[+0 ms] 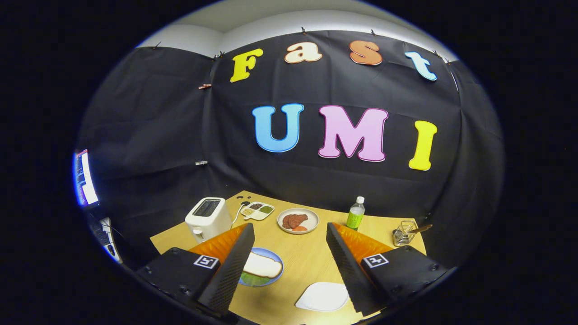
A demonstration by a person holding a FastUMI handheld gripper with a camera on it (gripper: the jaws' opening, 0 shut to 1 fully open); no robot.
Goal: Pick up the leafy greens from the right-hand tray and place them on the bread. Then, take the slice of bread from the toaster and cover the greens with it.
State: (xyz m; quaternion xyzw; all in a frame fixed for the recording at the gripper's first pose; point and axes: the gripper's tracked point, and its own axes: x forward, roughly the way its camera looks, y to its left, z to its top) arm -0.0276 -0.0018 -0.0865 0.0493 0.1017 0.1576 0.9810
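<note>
Wooden tabletop [307,259] lies under our claw [289,266], whose fingers are spread and empty. We see bread [263,265] atop greens [253,280] on the blue plate [276,257] beside the left finger; the toaster [208,218] stands beyond it, the white tray [323,296] between the fingers.

A staged recording booth, not a real kitchen: black cloth clipped up as walls behind a light wooden table [311,266] (a lit computer monitor [84,178] glows far left), with a white toaster [208,218] and dishes as kitchen props.
</note>
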